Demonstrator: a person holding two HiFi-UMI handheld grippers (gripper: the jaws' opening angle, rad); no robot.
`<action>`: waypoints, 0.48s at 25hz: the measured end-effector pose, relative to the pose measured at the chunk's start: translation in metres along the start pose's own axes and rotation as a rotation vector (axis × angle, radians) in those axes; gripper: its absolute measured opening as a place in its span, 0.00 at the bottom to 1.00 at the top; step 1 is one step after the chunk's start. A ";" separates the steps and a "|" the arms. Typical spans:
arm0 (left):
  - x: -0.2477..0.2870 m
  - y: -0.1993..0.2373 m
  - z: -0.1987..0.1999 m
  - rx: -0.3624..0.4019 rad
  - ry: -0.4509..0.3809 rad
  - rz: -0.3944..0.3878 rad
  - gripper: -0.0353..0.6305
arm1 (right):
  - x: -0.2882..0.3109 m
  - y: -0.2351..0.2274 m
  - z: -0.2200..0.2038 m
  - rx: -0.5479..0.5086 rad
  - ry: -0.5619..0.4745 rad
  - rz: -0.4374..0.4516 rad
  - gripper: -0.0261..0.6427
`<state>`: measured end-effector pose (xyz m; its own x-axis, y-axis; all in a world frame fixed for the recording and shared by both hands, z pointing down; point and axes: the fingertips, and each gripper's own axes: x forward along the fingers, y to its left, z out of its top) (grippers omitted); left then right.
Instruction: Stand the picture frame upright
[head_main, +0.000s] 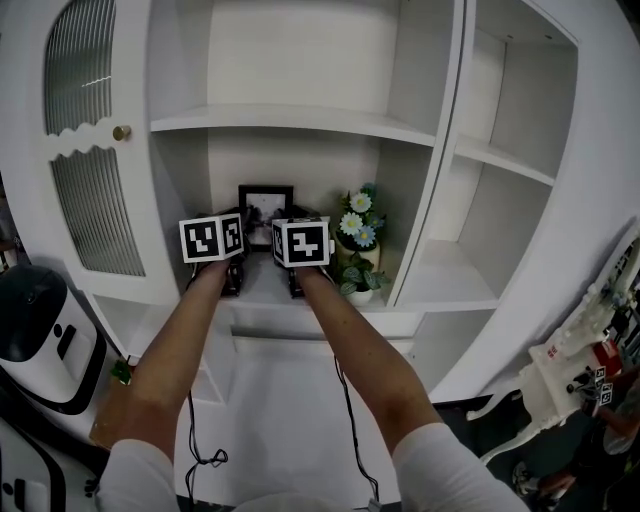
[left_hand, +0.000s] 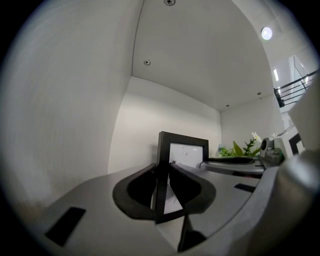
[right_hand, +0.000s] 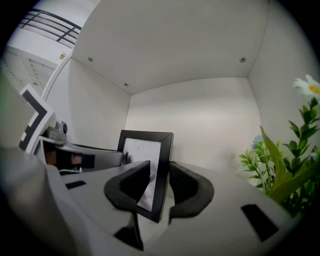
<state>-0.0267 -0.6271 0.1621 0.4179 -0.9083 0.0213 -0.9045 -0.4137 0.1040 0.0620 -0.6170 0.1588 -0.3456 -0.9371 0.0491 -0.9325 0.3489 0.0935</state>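
Partly hidden: picture frame bottom behind left tongs, right tongs.

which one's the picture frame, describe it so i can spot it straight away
In the white cabinet, look at the middle cubby under the upper shelf. The picture frame stands upright there, left of the flowers. It is the only flat black-edged rectangle, with a pale picture inside.

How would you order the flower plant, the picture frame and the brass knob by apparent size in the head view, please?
1. flower plant, largest
2. picture frame, close behind, partly hidden
3. brass knob, smallest
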 end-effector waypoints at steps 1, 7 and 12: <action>0.002 0.001 0.000 0.001 0.003 0.002 0.18 | 0.004 0.000 -0.001 0.004 0.000 0.006 0.22; 0.016 0.006 -0.002 0.023 0.016 0.017 0.18 | 0.013 -0.006 -0.002 0.044 -0.013 0.011 0.21; 0.027 0.008 -0.002 0.042 0.018 0.030 0.18 | 0.023 -0.013 -0.003 0.051 -0.022 0.008 0.22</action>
<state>-0.0225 -0.6546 0.1656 0.3914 -0.9193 0.0421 -0.9193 -0.3886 0.0616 0.0659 -0.6432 0.1617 -0.3548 -0.9345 0.0279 -0.9336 0.3557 0.0424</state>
